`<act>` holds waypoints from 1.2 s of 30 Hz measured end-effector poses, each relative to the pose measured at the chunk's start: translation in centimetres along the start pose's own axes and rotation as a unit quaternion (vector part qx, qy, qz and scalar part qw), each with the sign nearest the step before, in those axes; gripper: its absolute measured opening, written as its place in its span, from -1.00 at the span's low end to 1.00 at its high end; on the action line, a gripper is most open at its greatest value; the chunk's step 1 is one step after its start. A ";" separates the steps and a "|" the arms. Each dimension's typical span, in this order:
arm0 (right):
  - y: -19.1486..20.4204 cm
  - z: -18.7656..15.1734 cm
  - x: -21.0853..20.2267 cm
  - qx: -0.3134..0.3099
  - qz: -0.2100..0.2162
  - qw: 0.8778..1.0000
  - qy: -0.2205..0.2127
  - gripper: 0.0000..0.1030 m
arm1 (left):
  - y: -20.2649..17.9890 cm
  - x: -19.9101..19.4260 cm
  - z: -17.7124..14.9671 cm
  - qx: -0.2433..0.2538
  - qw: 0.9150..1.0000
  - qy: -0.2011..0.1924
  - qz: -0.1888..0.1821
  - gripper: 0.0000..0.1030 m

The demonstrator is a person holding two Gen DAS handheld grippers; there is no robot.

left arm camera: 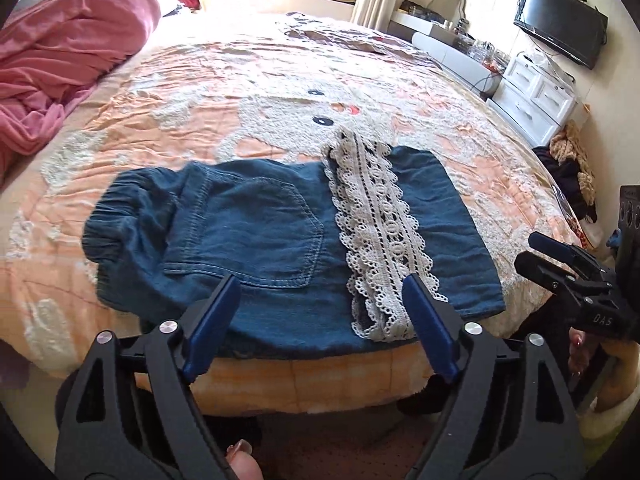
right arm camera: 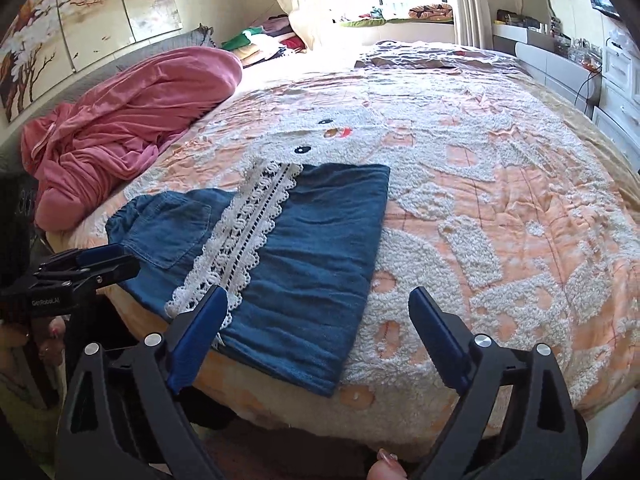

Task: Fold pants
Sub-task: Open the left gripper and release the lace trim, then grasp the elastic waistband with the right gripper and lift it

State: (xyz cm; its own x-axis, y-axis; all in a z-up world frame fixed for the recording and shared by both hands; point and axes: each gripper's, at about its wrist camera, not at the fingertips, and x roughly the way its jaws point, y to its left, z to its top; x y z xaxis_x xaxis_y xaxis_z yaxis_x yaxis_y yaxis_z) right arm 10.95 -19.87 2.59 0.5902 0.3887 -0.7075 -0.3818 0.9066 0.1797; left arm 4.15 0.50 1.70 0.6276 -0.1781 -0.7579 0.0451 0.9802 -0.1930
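Folded blue denim pants with white lace trim [left arm camera: 280, 236] lie flat at the bed's [left arm camera: 224, 80] near edge; left gripper [left arm camera: 320, 308] and right gripper [right arm camera: 316, 320] hover wide open, empty, apparently released after folding.

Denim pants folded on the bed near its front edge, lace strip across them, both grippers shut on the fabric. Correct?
Not quite. Both grippers are open and hold nothing: the left gripper and right gripper hover over the folded denim pants, jaws wide, in each wrist view. The lace strip does cross the pants near the bed's front edge.
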 end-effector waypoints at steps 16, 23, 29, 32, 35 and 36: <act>7.2 6.5 3.2 -0.093 0.066 0.994 -0.007 0.85 | 7.8 -2.3 -0.4 -0.092 0.995 -0.025 0.042 0.81; 12.6 9.5 7.5 -0.159 0.081 0.984 0.020 0.86 | 11.8 -2.5 -1.2 -0.142 0.989 -0.021 0.046 0.81; 16.1 10.7 10.9 -0.189 0.109 0.974 0.054 0.86 | 13.1 -1.6 -1.9 -0.161 0.986 -0.008 0.042 0.81; 17.4 11.2 12.6 -0.196 0.128 0.969 0.074 0.86 | 13.3 -1.0 -2.1 -0.164 0.986 -0.002 0.036 0.81; 18.7 11.7 14.3 -0.205 0.140 0.964 0.095 0.86 | 13.3 -0.6 -2.2 -0.165 0.986 0.002 0.032 0.81; 19.1 11.9 14.8 -0.209 0.145 0.962 0.102 0.86 | 13.3 -0.5 -2.2 -0.166 0.986 0.003 0.031 0.81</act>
State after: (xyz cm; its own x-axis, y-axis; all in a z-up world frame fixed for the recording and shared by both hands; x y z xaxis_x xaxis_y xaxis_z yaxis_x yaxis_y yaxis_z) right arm 20.85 5.12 3.68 0.2801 0.5353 -0.7968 -0.7867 0.6037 0.1290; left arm 2.75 13.44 -1.83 0.6158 -0.1213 -0.7785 -0.2497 0.9071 -0.3389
